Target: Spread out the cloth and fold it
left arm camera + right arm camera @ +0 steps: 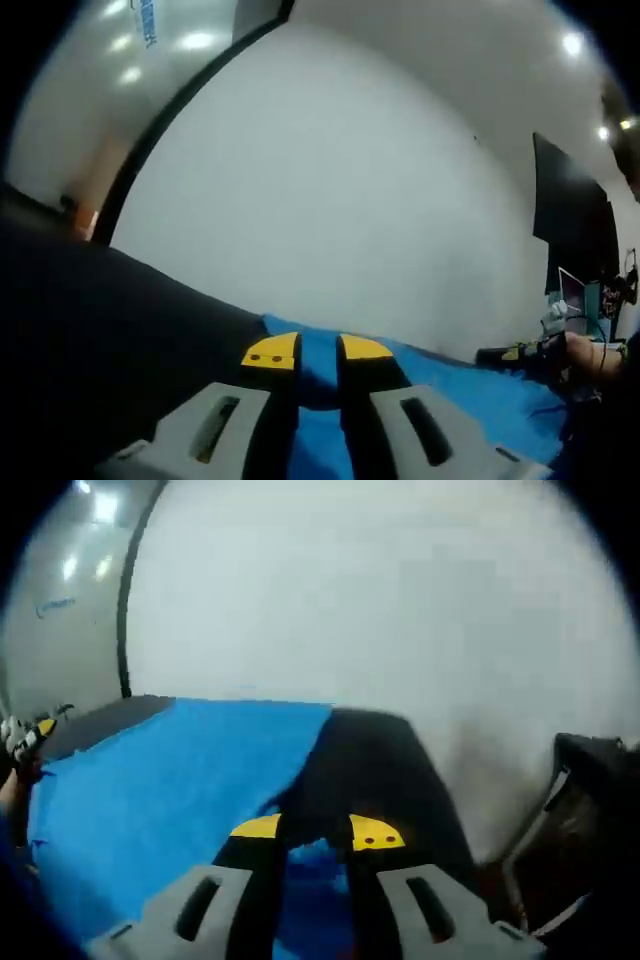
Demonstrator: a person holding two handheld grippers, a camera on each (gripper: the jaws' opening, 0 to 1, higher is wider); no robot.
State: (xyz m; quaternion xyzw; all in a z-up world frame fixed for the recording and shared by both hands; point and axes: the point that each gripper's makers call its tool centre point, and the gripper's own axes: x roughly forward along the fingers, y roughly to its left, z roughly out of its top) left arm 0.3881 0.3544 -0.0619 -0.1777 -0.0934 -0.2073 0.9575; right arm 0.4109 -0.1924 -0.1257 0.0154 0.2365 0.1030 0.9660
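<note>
1. Blue cloth [170, 790] lying mostly spread over the dark tabletop [380, 770], so spreading looks about done; folding not begun, by the look of it.
2. Left tongs [318, 352] clamped on a near cloth edge, right tongs [315, 832] likewise pinching cloth.
3. Right gripper view gives the wide flat sheet; left gripper view adds the far right clutter [585, 300].

No text can be read. Faint blue lettering on the glass panel [145, 25], far up and left of the jaws, is too blurred to make out.
</note>
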